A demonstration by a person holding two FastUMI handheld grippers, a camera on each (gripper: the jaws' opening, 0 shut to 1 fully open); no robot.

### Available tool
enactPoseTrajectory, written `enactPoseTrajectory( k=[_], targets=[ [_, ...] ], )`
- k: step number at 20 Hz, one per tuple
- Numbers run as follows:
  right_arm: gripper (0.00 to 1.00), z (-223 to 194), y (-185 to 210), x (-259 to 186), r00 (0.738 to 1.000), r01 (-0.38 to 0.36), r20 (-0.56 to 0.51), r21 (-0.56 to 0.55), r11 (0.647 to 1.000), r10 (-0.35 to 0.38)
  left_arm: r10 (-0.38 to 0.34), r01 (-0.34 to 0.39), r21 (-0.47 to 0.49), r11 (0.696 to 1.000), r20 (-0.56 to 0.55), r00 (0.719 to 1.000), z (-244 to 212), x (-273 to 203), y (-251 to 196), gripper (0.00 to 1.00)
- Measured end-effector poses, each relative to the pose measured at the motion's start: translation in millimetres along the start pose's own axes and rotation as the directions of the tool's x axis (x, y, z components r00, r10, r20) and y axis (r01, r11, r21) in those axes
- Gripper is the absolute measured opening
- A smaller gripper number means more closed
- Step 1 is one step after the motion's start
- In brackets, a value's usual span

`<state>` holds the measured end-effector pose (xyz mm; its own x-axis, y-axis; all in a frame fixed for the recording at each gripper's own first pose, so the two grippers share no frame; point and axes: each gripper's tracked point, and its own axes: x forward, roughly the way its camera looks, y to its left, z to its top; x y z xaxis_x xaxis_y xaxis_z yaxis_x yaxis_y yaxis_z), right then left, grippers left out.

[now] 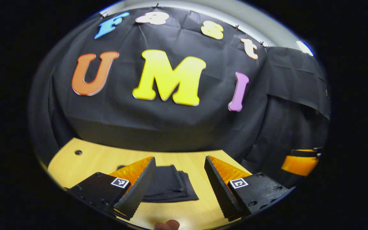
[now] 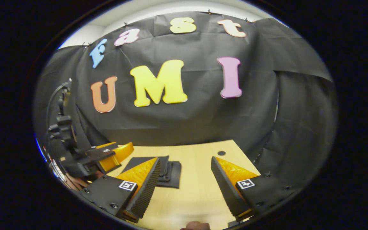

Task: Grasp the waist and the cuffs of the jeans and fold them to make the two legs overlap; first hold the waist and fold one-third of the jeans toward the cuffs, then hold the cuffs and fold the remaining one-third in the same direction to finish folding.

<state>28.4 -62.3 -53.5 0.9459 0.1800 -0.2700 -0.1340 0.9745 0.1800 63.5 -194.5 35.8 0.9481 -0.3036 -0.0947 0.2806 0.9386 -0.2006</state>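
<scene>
So the jeans (image 1: 169, 187) are lying folded up into a compact dark bundle on the light wooden table (image 1: 91, 158), stacked layers showing along the right edge in the left gripper view. The left gripper (image 1: 179, 188) is hanging above the near part of the table with its fingers spread wide apart, gripping nothing, and the bundle is sitting just past the gap between them, a bit toward the left finger. There's a small round hole (image 1: 78, 152) in the tabletop off at the far left. A fingertip (image 1: 168, 225) is poking in at the very bottom edge of that view. Over at the right edge the other gripper is peeking in, too little of it to say much.

In the right gripper view, the left gripper (image 2: 112, 156) is showing at the left side, hovering beside the jeans (image 2: 168, 172), with a cabled rig (image 2: 63, 127) standing behind it. The right gripper (image 2: 185, 187) is also released, fingers wide apart over bare table (image 2: 196, 191), holding nothing. The bundle is lying to the left of it, partly behind its left finger. Another round hole (image 2: 221, 153) is sitting in the far right part of the table.
</scene>
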Motion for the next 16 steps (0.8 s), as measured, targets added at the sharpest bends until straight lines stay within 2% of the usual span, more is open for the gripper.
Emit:
enactPoseTrajectory(
  k=[2, 3, 4, 5, 8, 9, 10, 12, 16],
  targets=[
    [0.98, 23, 19, 8, 0.998, -0.010, 0.067, -0.049, 0.999, 0.013, 0.047, -0.050, 0.034, 0.998, 0.084, 0.995, 43, -20, 25, 0.98],
    [0.92, 33, 28, 11, 0.995, -0.014, 0.095, -0.069, 0.998, 0.021, 0.059, -0.064, 0.037, 0.997, 0.113, 0.992, 62, -31, 33, 0.98],
    [0.97, 42, 41, 12, 0.992, -0.020, 0.119, -0.087, 0.996, 0.030, 0.082, -0.088, 0.036, 0.996, 0.128, 0.988, 78, -39, 43, 0.98],
    [0.92, 50, 50, 13, 0.990, -0.024, 0.139, -0.103, 0.994, 0.038, 0.109, -0.116, 0.042, 0.992, 0.139, 0.984, 85, -53, 51, 0.98],
    [0.93, 65, 75, 10, 0.980, -0.040, 0.185, -0.146, 0.988, 0.067, 0.187, -0.205, 0.074, 0.976, 0.195, 0.963, 109, -85, 79, 0.98],
    [0.96, 72, 78, 8, 0.974, -0.030, 0.219, -0.156, 0.987, 0.064, 0.206, -0.225, 0.077, 0.971, 0.204, 0.957, 110, -89, 83, 0.98],
    [0.94, 77, 77, 8, 0.968, -0.007, 0.247, -0.159, 0.987, 0.046, 0.239, -0.261, 0.079, 0.962, 0.212, 0.948, 109, -96, 89, 0.98],
    [0.94, 67, 85, 9, 0.970, -0.020, 0.237, -0.141, 0.990, 0.053, 0.272, -0.294, 0.068, 0.953, 0.224, 0.936, 107, -104, 102, 0.98],
    [0.94, 57, 87, 1, 0.976, -0.011, 0.213, -0.113, 0.994, 0.035, 0.302, -0.319, 0.060, 0.946, 0.201, 0.932, 90, -118, 108, 0.98]
  ],
)
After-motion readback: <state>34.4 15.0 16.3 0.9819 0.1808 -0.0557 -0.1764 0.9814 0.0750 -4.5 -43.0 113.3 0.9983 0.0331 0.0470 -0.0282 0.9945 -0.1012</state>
